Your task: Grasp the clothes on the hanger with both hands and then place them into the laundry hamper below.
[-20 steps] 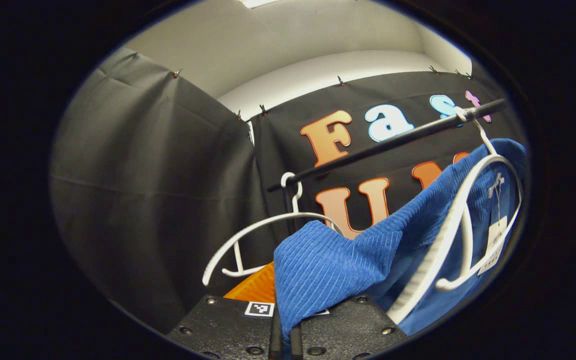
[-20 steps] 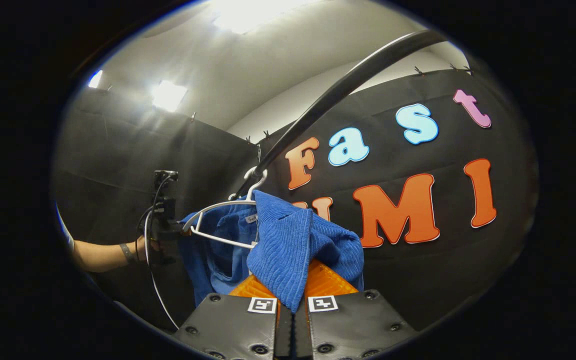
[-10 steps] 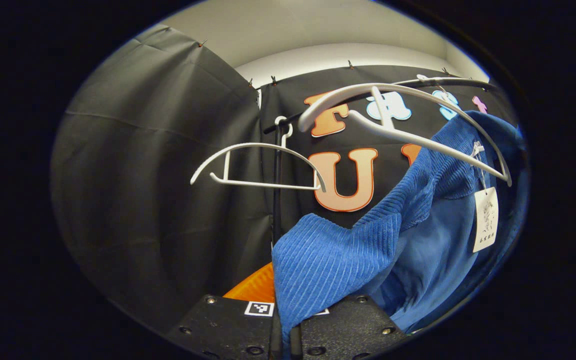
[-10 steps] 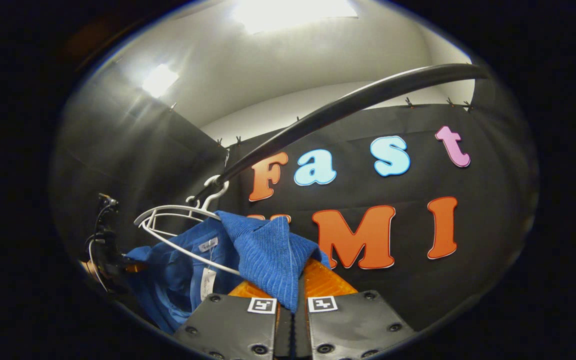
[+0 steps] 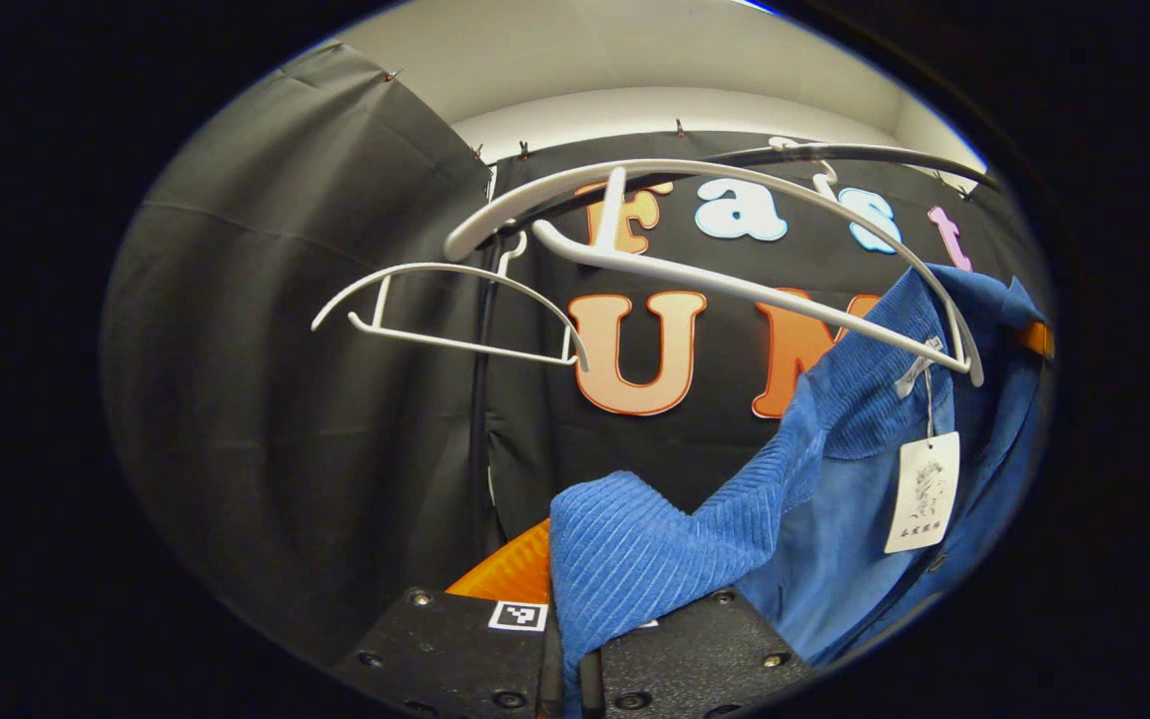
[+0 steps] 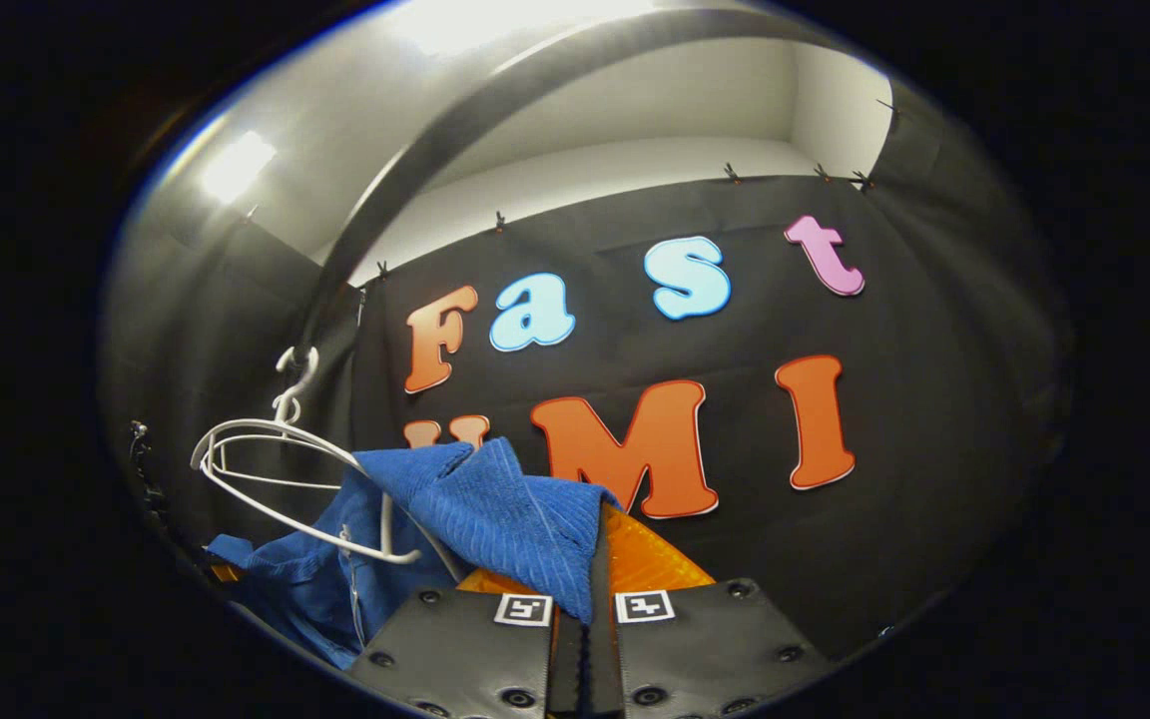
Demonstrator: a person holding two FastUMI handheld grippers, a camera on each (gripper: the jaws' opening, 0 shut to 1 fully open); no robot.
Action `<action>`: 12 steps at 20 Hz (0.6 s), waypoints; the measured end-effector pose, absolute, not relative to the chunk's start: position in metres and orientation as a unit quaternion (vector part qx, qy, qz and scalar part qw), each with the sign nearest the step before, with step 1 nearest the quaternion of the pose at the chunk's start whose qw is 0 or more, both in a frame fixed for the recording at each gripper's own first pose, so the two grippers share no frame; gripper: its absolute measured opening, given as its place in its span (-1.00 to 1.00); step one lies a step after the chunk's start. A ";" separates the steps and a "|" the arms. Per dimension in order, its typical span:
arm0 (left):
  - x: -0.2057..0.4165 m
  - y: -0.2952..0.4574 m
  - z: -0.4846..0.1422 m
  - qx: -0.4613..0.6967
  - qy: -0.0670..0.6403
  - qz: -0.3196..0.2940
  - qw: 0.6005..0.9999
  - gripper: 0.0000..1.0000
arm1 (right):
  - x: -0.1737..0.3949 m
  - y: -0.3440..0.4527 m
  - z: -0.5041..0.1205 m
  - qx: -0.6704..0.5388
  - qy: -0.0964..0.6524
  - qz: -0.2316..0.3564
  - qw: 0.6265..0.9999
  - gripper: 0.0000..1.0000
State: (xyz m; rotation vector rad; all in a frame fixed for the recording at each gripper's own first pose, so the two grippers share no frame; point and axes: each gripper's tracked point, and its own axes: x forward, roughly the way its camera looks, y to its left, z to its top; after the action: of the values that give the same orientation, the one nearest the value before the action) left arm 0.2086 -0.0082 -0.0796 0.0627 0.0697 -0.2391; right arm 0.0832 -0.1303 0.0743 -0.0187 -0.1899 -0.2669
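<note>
We've got both tools clamped tight on the blue corduroy shirt (image 5: 635, 559), left tool (image 5: 567, 654) and right tool (image 6: 585, 639) each pinching a ribbed shoulder fold right at its tips, soft, light cloth sagging between us below the white hanger (image 5: 735, 230).

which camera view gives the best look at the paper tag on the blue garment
The left gripper view: the paper tag hangs flat and unobstructed against the blue garment. In the right gripper view the garment is bunched, and no tag is discernible.

Blue ribbed garment (image 5: 675, 539), tagged, pinched at both grippers' fingertips, sagged below white hanger (image 5: 735, 250); hanger bare, tilted.
</note>
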 end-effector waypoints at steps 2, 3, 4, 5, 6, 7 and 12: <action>0.204 -0.020 -0.085 0.031 0.039 -0.122 0.991 -0.85 | 0.090 -0.143 0.062 -0.014 -0.084 -0.147 0.985 -0.80; 0.203 -0.023 -0.089 0.030 0.043 -0.124 0.991 -0.85 | 0.089 -0.149 0.056 -0.017 -0.077 -0.155 0.985 -0.81; 0.199 -0.026 -0.093 0.030 0.047 -0.125 0.991 -0.85 | 0.090 -0.156 0.048 -0.018 -0.069 -0.165 0.984 -0.81; 0.195 -0.029 -0.096 0.028 0.052 -0.127 0.990 -0.85 | 0.088 -0.163 0.042 -0.021 -0.060 -0.176 0.982 -0.81; 0.190 -0.032 -0.100 0.027 0.056 -0.128 0.990 -0.85 | 0.086 -0.170 0.036 -0.024 -0.053 -0.185 0.981 -0.81; 0.188 -0.034 -0.101 0.025 0.058 -0.129 0.990 -0.85 | 0.083 -0.175 0.034 -0.023 -0.051 -0.191 0.980 -0.81; 0.172 -0.038 -0.111 0.011 0.074 -0.126 0.989 -0.85 | 0.070 -0.182 0.020 -0.009 -0.034 -0.190 0.981 -0.80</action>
State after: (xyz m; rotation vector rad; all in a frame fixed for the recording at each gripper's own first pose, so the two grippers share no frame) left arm 0.1720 -0.0376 -0.1107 0.0213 0.1485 -0.2530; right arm 0.0696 -0.1824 0.0202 -0.0174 -0.0677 -0.3817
